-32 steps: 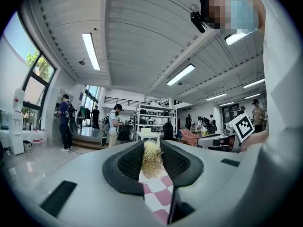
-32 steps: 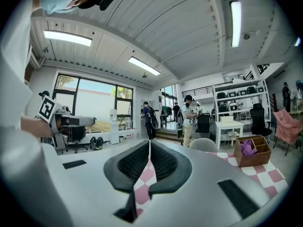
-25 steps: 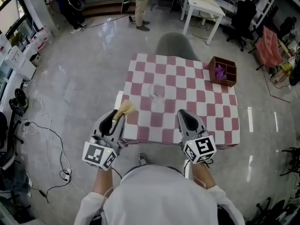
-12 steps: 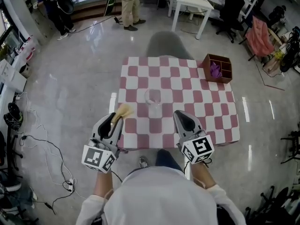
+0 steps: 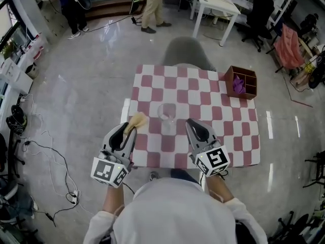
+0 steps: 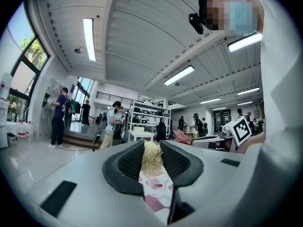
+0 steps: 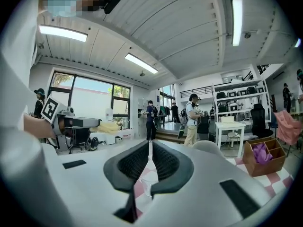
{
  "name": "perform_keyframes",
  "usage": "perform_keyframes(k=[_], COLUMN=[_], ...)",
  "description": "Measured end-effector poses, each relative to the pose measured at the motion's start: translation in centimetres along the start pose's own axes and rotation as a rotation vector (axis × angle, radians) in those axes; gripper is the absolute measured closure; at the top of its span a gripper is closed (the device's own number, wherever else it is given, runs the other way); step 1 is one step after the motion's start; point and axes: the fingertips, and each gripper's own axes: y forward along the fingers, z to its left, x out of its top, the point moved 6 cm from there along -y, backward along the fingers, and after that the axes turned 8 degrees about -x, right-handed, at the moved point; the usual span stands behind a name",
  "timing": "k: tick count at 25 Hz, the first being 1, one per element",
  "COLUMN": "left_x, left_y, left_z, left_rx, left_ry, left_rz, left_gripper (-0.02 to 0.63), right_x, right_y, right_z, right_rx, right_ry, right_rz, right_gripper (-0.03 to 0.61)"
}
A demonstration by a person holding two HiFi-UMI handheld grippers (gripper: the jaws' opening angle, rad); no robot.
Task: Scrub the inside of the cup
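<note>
A clear glass cup [image 5: 167,113] stands upright near the middle of the red-and-white checked table [image 5: 238,136]. My left gripper [image 5: 133,125] is shut on a straw-coloured fibre scrubber [image 5: 137,119], held left of the cup and apart from it. In the left gripper view the scrubber [image 6: 152,157] fills the gap between the pads, with the cup [image 6: 157,187] low beyond it. My right gripper [image 5: 190,122] is shut on nothing, just right of the cup and nearer to me. In the right gripper view its jaws [image 7: 150,144] meet, and the cup [image 7: 147,186] shows below them.
A wooden divided box [image 5: 241,81] with purple cloth sits at the table's far right corner. A grey chair [image 5: 187,52] stands behind the table. People stand far off on the shiny floor; cables [image 5: 51,151] lie at the left.
Both grippers have moved forward over the table's near edge, closer to the cup. The scrubber stays in the left jaws; the right jaws stay shut.
</note>
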Motion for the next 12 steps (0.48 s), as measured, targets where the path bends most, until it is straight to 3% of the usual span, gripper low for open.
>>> perform_keyframes(k=[12], left_x=[-0.6], left_y=[2.0], left_z=[0.7], left_rx=[0.009], left_ry=[-0.003], left_rz=[0.025], left_gripper=[0.502], right_x=[-1.6], right_y=[2.9], right_z=[-0.2], right_rx=[0.07], right_ry=[-0.004], right_rz=[0.005], right_gripper=[0.545])
